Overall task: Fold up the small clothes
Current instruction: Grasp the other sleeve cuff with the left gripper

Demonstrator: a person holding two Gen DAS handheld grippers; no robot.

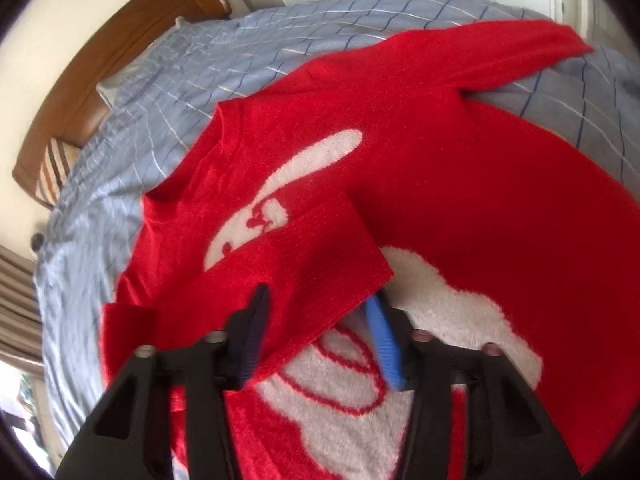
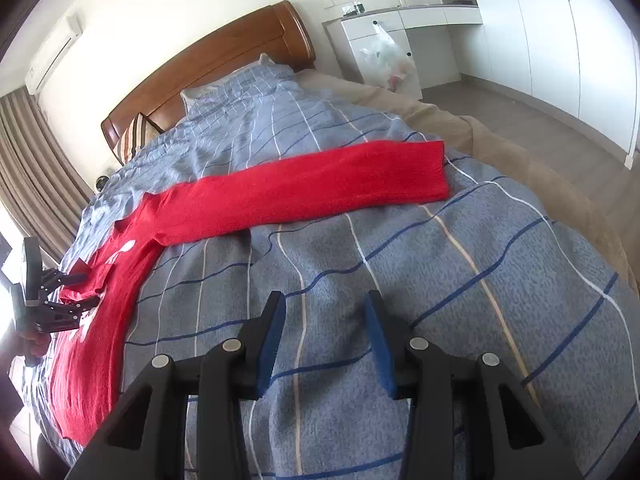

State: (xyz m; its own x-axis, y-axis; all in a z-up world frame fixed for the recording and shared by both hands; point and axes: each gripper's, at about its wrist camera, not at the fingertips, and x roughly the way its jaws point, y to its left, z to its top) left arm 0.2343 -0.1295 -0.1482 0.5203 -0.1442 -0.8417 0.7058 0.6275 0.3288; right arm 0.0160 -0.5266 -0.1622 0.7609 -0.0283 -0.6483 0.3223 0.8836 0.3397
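**A:** Fingers [image 1: 254, 320] of the left gripper [image 1: 318, 296]: are they clamping anything?

**B:** No, they are standing apart, released. The cuff [image 1: 320, 256] of the red sweater [image 1: 440, 184] is lying between them, unpinched.

**A:** And the right gripper [image 2: 326, 312]?

**B:** Its fingers [image 2: 276, 328] are also gaping, hovering empty over the checked quilt [image 2: 460, 280].

**A:** Where is the sweater lying?

**B:** It is lying flat on the bed, left of the right gripper. Its other sleeve [image 2: 320, 184] is stretching right.
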